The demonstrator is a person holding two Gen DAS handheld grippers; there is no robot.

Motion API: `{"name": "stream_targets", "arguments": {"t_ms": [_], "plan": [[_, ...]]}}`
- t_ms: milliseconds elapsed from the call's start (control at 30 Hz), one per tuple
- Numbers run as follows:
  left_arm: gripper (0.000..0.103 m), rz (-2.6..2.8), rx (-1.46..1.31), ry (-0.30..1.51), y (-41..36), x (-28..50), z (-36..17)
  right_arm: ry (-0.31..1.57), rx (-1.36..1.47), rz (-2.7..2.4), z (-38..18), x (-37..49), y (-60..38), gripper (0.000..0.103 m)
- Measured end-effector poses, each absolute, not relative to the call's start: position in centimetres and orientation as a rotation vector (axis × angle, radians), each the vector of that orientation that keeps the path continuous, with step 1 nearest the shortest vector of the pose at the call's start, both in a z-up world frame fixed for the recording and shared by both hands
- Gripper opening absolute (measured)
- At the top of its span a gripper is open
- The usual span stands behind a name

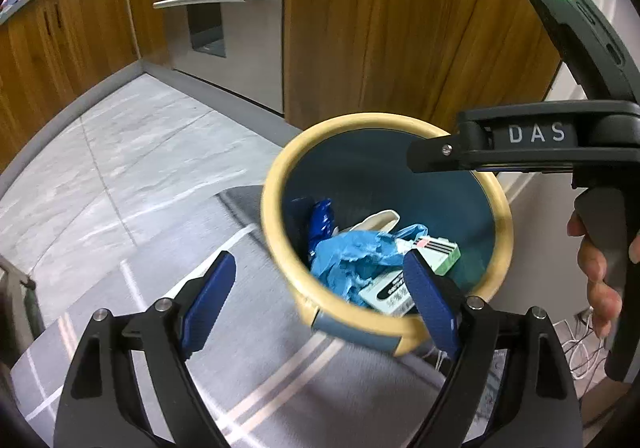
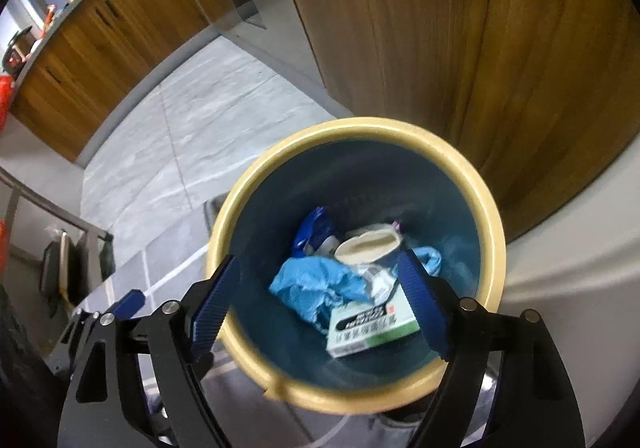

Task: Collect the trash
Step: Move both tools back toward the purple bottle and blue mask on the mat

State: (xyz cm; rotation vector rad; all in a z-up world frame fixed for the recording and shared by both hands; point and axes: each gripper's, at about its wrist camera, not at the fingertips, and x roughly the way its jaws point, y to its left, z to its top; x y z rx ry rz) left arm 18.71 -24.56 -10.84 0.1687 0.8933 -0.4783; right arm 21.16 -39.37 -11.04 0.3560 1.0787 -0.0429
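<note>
A round bin with a cream rim (image 1: 276,232) (image 2: 494,232) and blue inside stands on the floor. In it lie a crumpled light blue glove (image 1: 352,260) (image 2: 312,284), a white and green box (image 1: 438,254) (image 2: 372,328), a dark blue wrapper (image 1: 322,222) (image 2: 312,230) and a white cup (image 2: 368,246). My left gripper (image 1: 320,296) is open and empty, just in front of the bin's near rim. My right gripper (image 2: 320,300) is open and empty above the bin's mouth; its body also shows in the left wrist view (image 1: 536,136).
A grey rug with pale lines (image 1: 248,380) lies under the bin. Wooden cabinets (image 1: 400,16) and a steel oven (image 1: 224,8) stand behind it. Grey floor tiles (image 1: 132,152) spread to the left. White cables (image 1: 580,352) lie at the right. A metal rack (image 2: 68,244) stands at the left.
</note>
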Motion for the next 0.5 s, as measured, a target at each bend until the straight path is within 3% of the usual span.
{"name": "stream_targets", "arguments": {"t_ms": [233, 500], "plan": [[0.089, -0.418, 0.136, 0.885, -20.0, 14.6, -8.0, 1.026, 0.420, 0.024, -8.1, 17.7, -36.8, 0.091], [0.093, -0.328, 0.119, 0.872, -14.7, 9.5, -5.7, 1.013, 0.331, 0.117, -6.6, 13.0, -30.9, 0.093]]}}
